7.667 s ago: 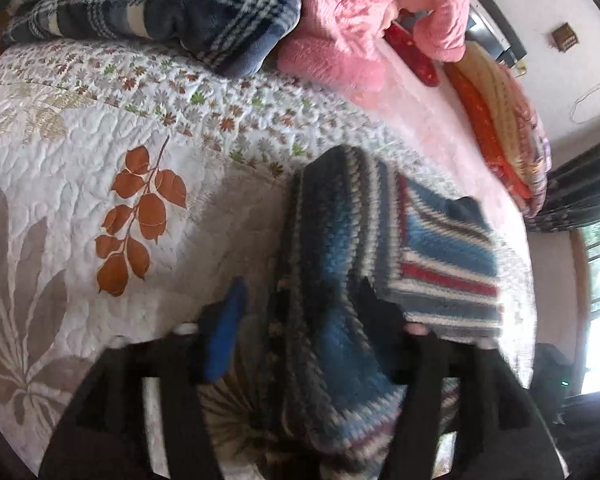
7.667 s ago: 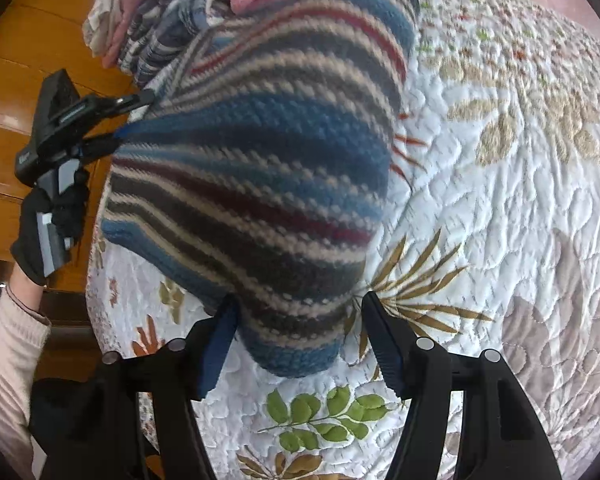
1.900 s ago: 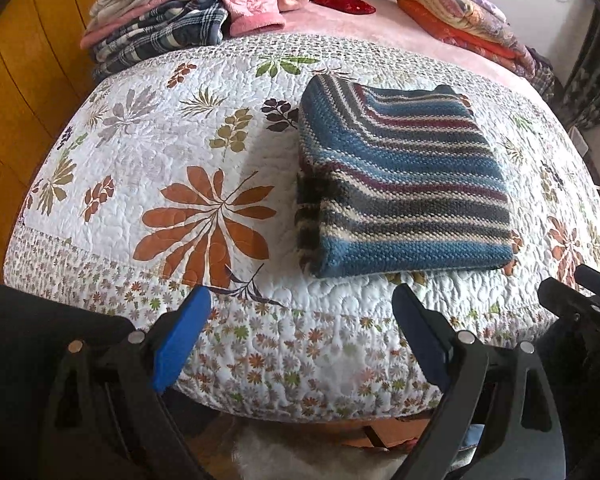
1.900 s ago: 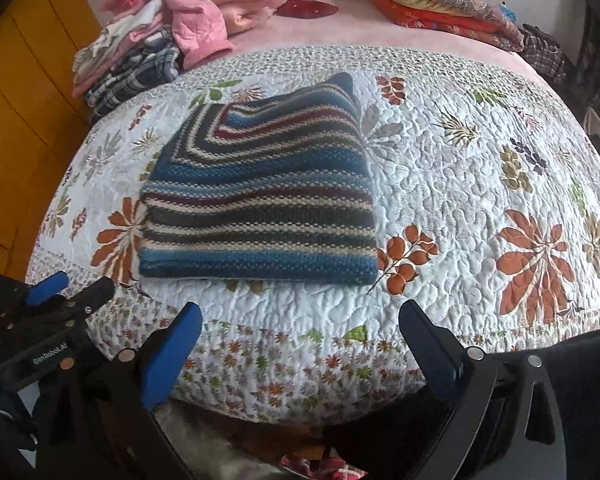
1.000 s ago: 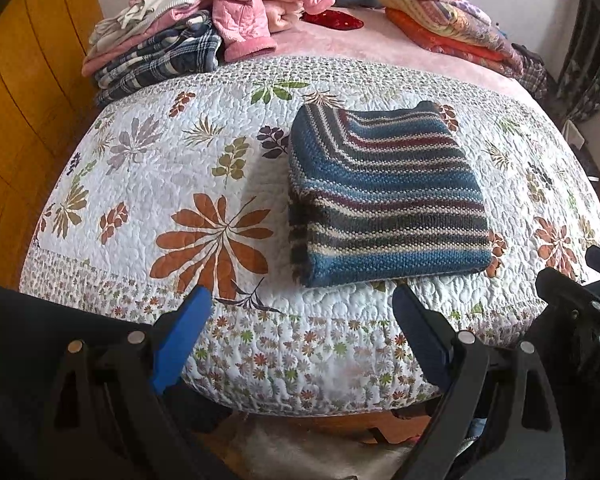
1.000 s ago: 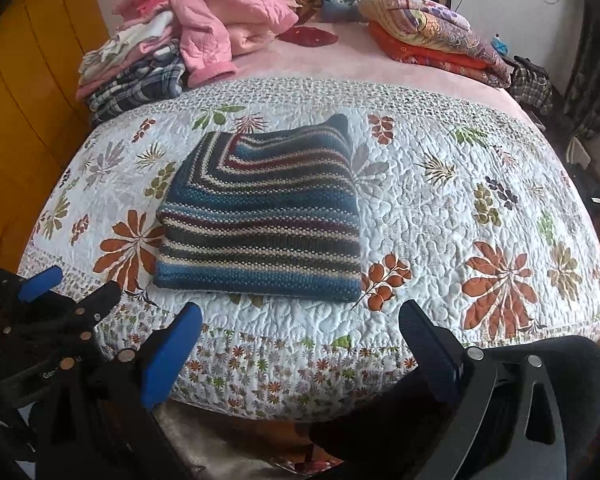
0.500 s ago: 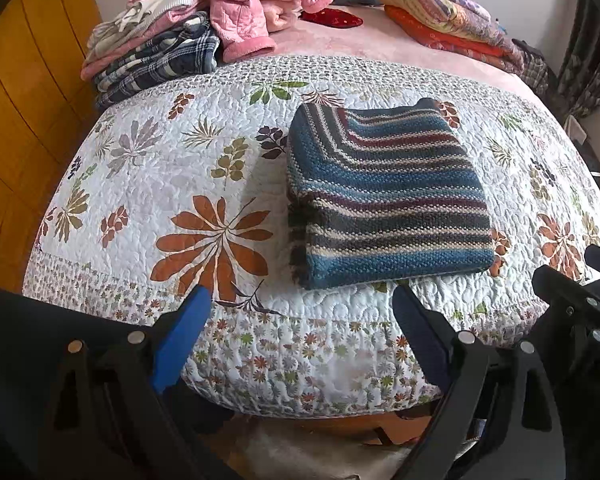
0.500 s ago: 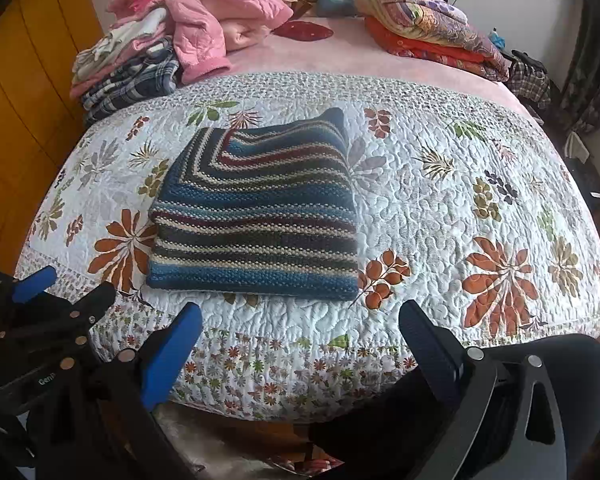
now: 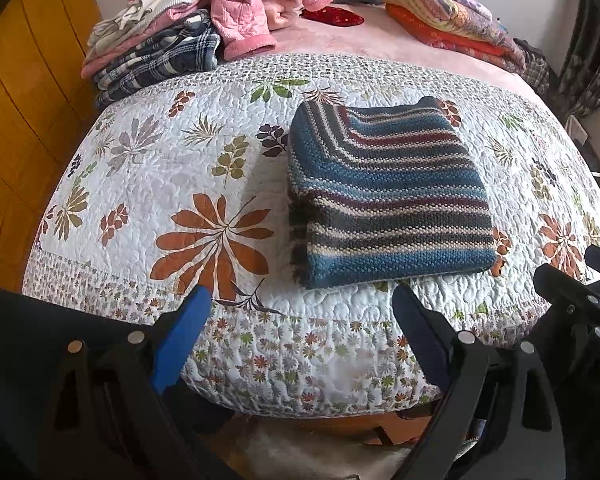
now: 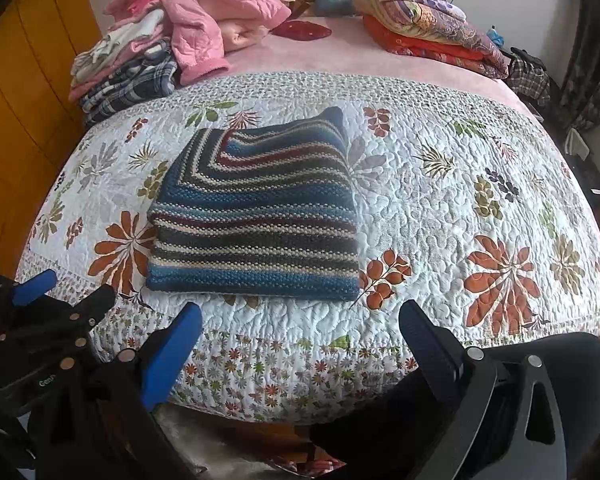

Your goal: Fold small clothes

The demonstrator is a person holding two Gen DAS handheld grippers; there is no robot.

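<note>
Both spread grippers have withdrawn; folded striped sweater [image 9: 388,196] lies well ahead.

Only one bit of lettering shows: white print starting "Gen", cut off after that, on the black body of the left gripper [image 10: 60,308], seen left of the right gripper's jaws. Nothing else is legible.

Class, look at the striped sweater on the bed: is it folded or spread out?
Folded. The striped sweater lies as a compact rectangle with stacked layers at its edge on the quilt; no sleeves stick out.
</note>
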